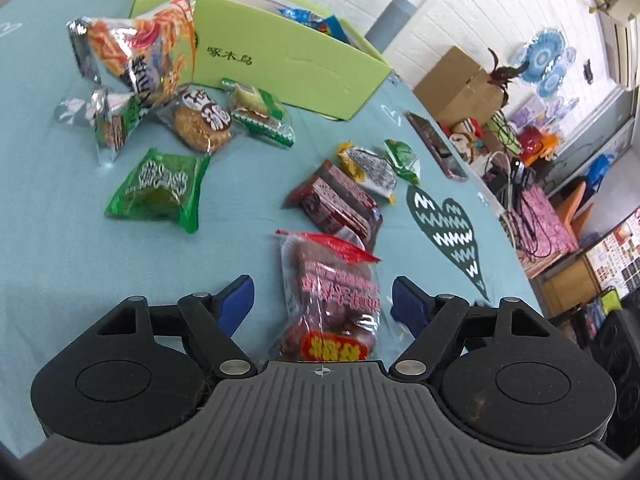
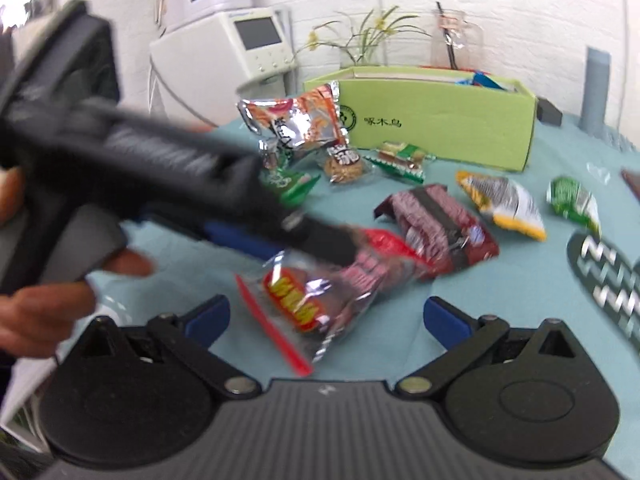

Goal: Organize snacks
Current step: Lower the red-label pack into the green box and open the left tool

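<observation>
A clear-and-red bag of dates (image 1: pixel 332 296) lies on the teal tablecloth between the open fingers of my left gripper (image 1: pixel 323 300). It shows in the right wrist view too (image 2: pixel 320 296), with the left gripper (image 2: pixel 320 240) over it, blurred. My right gripper (image 2: pixel 326 318) is open and empty just in front of that bag. Behind lie a dark red pack (image 1: pixel 340 204), a green pack (image 1: pixel 160 188), a round cookie (image 1: pixel 200 124) and an orange chips bag (image 1: pixel 132 56). The green box (image 1: pixel 280 60) stands at the back with a blue pack inside.
A yellow-edged packet (image 2: pixel 500 200) and a small green packet (image 2: pixel 572 200) lie to the right. A dark heart print (image 1: pixel 452 232) marks the cloth. The table edge runs along the right in the left wrist view, with cardboard boxes (image 1: pixel 460 80) and clutter beyond. A white appliance (image 2: pixel 224 52) stands behind.
</observation>
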`<state>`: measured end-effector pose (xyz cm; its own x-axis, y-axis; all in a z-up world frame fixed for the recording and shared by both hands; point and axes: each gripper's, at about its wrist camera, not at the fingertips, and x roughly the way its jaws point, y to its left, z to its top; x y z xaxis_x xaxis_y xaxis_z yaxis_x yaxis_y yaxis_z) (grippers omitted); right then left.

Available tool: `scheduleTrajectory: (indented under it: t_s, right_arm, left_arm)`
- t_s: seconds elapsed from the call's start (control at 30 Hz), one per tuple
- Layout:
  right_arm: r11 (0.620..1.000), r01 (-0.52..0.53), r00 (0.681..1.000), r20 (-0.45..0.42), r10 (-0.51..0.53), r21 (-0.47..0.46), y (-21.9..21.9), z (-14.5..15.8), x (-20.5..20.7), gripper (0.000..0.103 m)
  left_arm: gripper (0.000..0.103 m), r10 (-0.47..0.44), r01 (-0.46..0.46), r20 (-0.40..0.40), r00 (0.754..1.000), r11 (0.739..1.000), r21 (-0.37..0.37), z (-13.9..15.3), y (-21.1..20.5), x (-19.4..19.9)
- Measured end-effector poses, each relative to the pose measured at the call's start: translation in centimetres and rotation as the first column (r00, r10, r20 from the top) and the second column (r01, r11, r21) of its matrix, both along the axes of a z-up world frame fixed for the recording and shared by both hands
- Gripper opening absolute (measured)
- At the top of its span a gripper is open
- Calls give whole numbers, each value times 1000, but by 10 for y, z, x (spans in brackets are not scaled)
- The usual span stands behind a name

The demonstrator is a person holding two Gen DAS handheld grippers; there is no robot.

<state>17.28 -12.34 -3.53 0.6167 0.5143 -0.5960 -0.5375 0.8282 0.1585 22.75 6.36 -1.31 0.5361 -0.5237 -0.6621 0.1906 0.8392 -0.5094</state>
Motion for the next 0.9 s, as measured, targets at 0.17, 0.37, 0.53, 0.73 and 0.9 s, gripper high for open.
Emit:
scheduleTrajectory:
  t_s: [0.17,0.37,0.53,0.73,0.9]
  right_arm:
    - [999,30,999,13,-29,-34,16,-7,9,102]
    - [999,3,997,80,-1,-32,16,10,11,70]
    - [998,13,974,226,1,-60,19,48,43,70]
    - [998,7,944,330,15,-65,35,90,137,71]
    - [999,-26,953,300,37,-42,53,91,216,71]
  left_arm:
    - [51,-77,77,-6,997,996,35,-7,-5,7]
    - [19,-63,62,48,997,998,11,12,-2,-2]
    - [22,-29,29,179,984,1000,0,59,-4,35]
    - [27,35,-53,294,955,997,51,112,-1,118]
    - [28,87,-119,294,952,989,92,113,13,184]
